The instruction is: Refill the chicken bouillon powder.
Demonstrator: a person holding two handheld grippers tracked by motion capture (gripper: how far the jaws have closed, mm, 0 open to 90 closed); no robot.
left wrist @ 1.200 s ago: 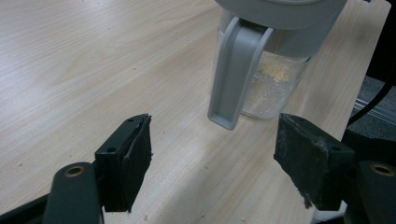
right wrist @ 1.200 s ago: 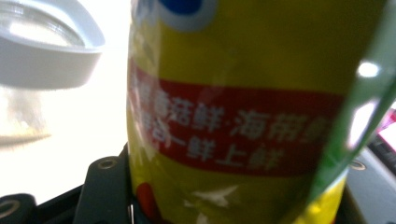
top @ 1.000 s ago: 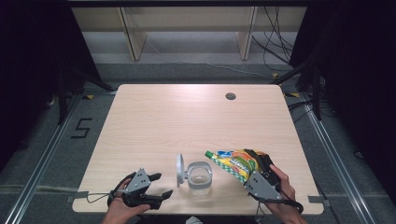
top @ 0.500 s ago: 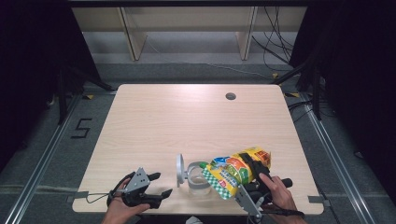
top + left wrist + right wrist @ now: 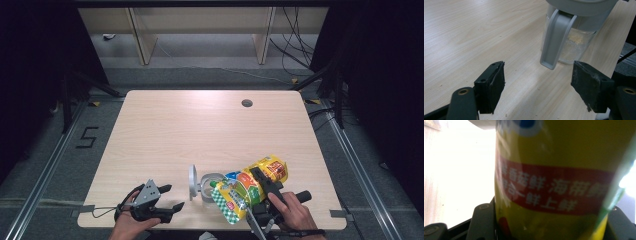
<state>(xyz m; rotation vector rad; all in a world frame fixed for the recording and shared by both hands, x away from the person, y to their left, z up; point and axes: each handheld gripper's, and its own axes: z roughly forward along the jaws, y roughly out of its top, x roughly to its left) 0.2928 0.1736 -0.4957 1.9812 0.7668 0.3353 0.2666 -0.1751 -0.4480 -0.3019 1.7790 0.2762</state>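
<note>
High view overhead; both gripper views close, sharing the table [image 5: 200, 130]

A pale wooden table [image 5: 165, 135] is carrying a clear jar [image 5: 209, 186] near its front edge, the jar's grey lid [image 5: 192, 182] standing open beside it. A round cable hole [image 5: 247, 103] is sitting near the far right corner.

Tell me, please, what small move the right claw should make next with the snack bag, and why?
Probably tip the snack bag a little further so its mouth comes over the open clear jar. The right claw is shut on the bag, already tilted toward the jar, whose lid stands flipped open; the left claw rests open nearby.
</note>
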